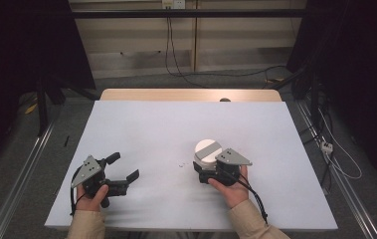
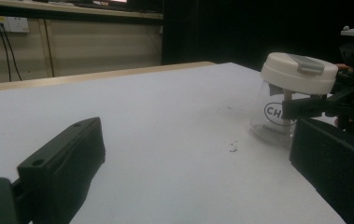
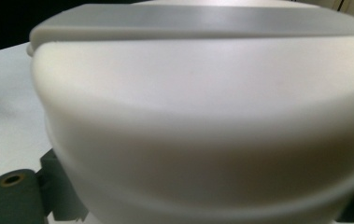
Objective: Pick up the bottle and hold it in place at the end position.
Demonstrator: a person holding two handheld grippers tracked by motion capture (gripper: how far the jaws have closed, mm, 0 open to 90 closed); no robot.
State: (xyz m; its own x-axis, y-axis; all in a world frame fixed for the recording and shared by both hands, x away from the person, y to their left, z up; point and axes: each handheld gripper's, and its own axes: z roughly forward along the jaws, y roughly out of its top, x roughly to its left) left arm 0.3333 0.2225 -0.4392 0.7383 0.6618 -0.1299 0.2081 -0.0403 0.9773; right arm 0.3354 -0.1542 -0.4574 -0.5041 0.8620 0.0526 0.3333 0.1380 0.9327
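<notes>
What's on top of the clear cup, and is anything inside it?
A white lid with a grey flap caps the clear cup. Its visible part looks empty; the rest is hidden.

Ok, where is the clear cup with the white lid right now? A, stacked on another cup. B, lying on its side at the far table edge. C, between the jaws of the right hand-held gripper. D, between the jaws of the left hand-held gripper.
C: the clear cup stands upright with the right hand-held gripper reaching around it under the white lid.

Left gripper (image 1: 125, 170) fingers spread, right gripper (image 1: 201, 172) fingers partly closed
</notes>
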